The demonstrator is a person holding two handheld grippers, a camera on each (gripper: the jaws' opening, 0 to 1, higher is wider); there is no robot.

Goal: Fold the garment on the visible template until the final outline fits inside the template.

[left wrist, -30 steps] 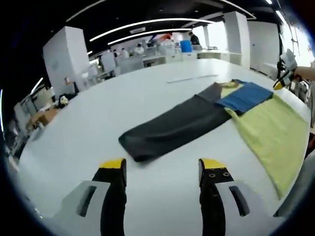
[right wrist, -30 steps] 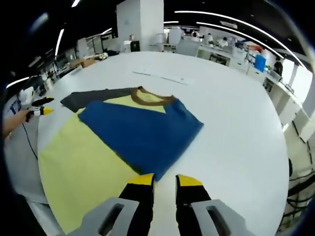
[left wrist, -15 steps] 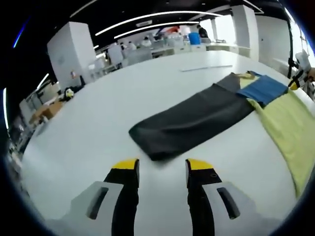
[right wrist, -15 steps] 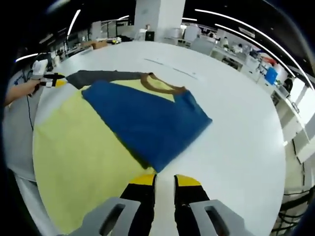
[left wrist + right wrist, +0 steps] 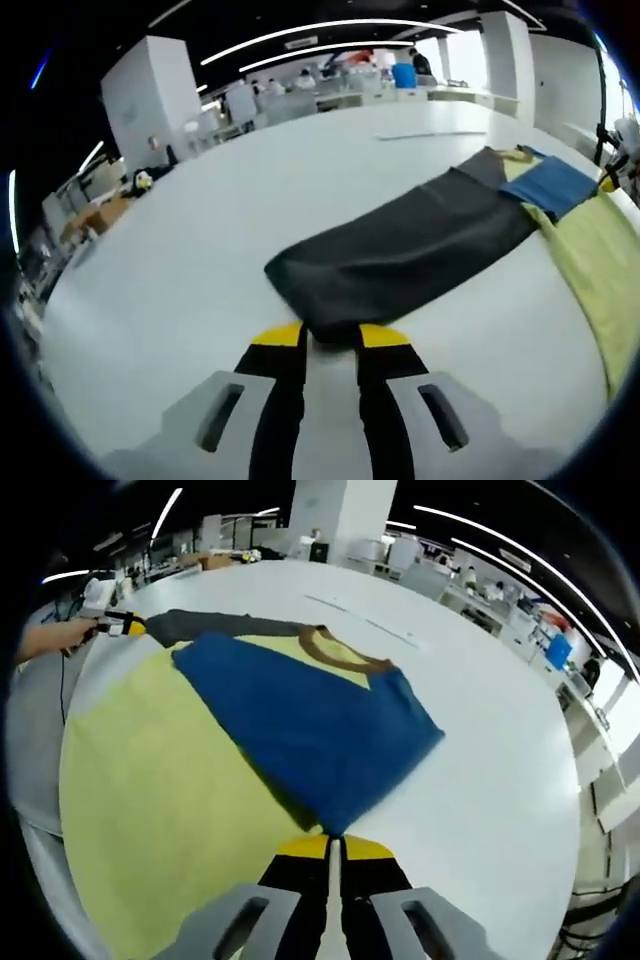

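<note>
In the left gripper view, the left hand-held gripper (image 5: 331,337) sits low on the white desk (image 5: 180,260) with its yellow-tipped jaws pulled in on the cuff end of the dark grey sleeve (image 5: 400,255), so it looks clamped on that sleeve. The sleeve stretches flat away toward the yellow body of the shirt (image 5: 600,270), with the blue sleeve (image 5: 555,182) folded across near the collar. To do this fold well, the person probably wants to lift the cuff just clear of the desk and carry it straight over the body so the sleeve lands flat, without dragging the whole shirt.

In the right gripper view, the right hand-held gripper (image 5: 334,848) has its jaws pressed together on the tip of the blue sleeve (image 5: 310,730), which lies diagonally over the yellow shirt (image 5: 150,780). The brown collar (image 5: 335,650) shows at the top, and the other gripper (image 5: 110,620) is at the far left, held in a hand. Keeping both pulls even should stop wrinkles.

Hard to make out: any template outline on the desk, and how much cloth is really between either pair of jaws. The shirt's hem is cut off by the view edge.
</note>
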